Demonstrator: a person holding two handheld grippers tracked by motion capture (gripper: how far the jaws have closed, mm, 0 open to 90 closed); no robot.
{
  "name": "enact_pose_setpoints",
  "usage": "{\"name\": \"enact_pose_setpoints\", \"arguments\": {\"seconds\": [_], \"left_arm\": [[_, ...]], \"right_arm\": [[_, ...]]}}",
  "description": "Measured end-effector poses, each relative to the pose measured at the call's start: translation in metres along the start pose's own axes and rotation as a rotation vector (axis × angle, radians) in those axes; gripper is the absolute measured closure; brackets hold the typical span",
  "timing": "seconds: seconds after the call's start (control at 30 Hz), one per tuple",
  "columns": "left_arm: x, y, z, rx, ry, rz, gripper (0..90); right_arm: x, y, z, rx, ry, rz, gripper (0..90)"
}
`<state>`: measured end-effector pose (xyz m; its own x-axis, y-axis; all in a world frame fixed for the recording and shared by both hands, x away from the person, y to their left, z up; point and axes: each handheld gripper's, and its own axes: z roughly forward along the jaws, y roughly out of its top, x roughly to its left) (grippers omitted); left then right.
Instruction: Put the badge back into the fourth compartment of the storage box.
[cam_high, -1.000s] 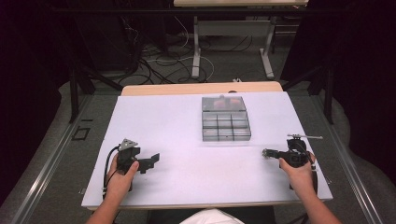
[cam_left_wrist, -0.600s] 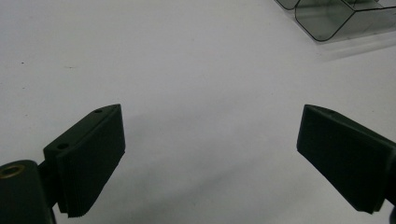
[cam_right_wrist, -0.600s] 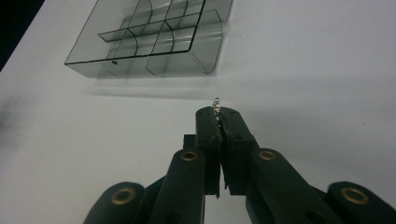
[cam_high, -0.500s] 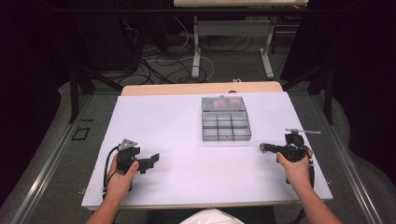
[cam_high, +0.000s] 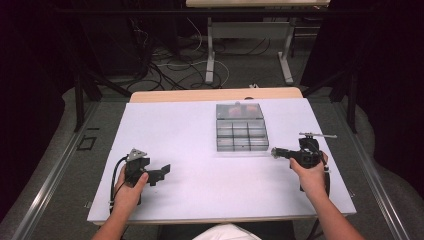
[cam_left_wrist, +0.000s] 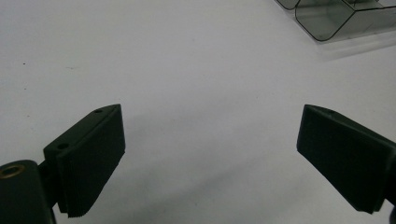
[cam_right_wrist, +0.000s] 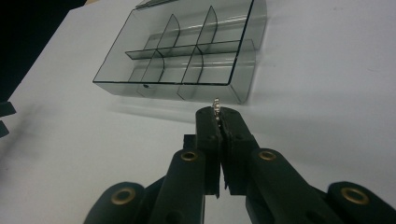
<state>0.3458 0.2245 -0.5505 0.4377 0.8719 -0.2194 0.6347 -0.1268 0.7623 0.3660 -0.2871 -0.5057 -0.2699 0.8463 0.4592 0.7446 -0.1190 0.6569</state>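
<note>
right claw (cam_right_wrist: 218, 113) pinching small metal piece (cam_right_wrist: 216, 103), no legible writing

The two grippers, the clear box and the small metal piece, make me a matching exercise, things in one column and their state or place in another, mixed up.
Things:
1. left gripper
2. right gripper
3. compartment box
4. small metal piece

States or places:
A. pinched at the jaw tips
B. jaws wide apart over bare table
C. standing open on the white table, between the grippers and farther from the person
D. jaws closed together

Pairs: 1-B, 2-D, 3-C, 4-A
</note>
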Motion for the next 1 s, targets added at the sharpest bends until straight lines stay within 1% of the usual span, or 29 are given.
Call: {"name": "enact_pose_setpoints", "arguments": {"seconds": [0.03,0.07,0.1,0.13,0.27,0.3,0.33,0.37,0.4,0.5,0.53,0.6,0.7,0.73,0.83,1.0], "left_arm": [[0.0,0.0,0.0,0.0,0.0,0.001,7.6],[0.0,0.0,0.0,-0.001,-0.001,-0.004,7.6],[-0.001,0.0,0.0,-0.002,0.0,-0.008,7.6],[-0.001,0.0,0.0,-0.001,-0.001,-0.007,7.6],[-0.001,0.0,0.0,0.001,0.001,-0.007,7.6],[-0.001,0.0,0.0,0.001,0.002,-0.007,7.6],[-0.001,0.0,0.0,0.001,0.002,-0.007,7.6],[-0.001,0.0,0.0,0.001,0.002,-0.007,7.6],[-0.001,0.0,0.0,0.001,0.002,-0.006,7.6],[-0.001,0.0,0.0,0.003,0.002,-0.003,7.6],[-0.001,0.0,0.0,0.003,0.002,-0.003,7.6],[-0.001,0.0,0.0,0.004,0.001,-0.003,7.6],[0.0,0.0,0.0,0.002,-0.001,-0.004,7.6],[0.0,0.0,0.0,0.003,-0.001,0.004,7.5],[0.0,0.0,0.0,0.004,0.001,-0.005,7.6],[0.0,0.0,0.0,0.004,0.001,-0.003,7.6]], "right_arm": [[0.001,0.001,0.001,-0.004,-0.007,0.0,87.6],[0.001,0.001,0.002,0.002,0.003,-0.006,87.6],[0.003,0.002,0.003,-0.003,-0.005,-0.001,87.6],[0.002,0.003,0.003,0.001,0.003,-0.008,87.6],[0.006,0.005,0.006,-0.003,0.005,-0.005,87.6],[0.006,0.005,0.007,-0.005,0.004,-0.013,87.6],[0.008,0.006,0.007,0.0,0.011,-0.006,87.6],[0.008,0.006,0.008,-0.006,0.01,-0.018,87.6],[0.01,0.007,0.009,-0.004,0.012,-0.008,87.6],[0.012,0.009,0.011,-0.003,0.02,-0.02,87.6],[0.014,0.009,0.012,-0.002,0.022,-0.012,87.6],[0.016,0.011,0.015,-0.002,0.026,-0.024,87.6],[0.018,0.012,0.017,-0.001,0.03,-0.025,87.6],[0.019,0.013,0.018,0.004,0.039,-0.031,87.6],[0.024,0.015,0.021,-0.001,0.041,-0.032,87.6],[0.03,0.018,0.028,0.0,0.052,-0.04,87.6]]}}
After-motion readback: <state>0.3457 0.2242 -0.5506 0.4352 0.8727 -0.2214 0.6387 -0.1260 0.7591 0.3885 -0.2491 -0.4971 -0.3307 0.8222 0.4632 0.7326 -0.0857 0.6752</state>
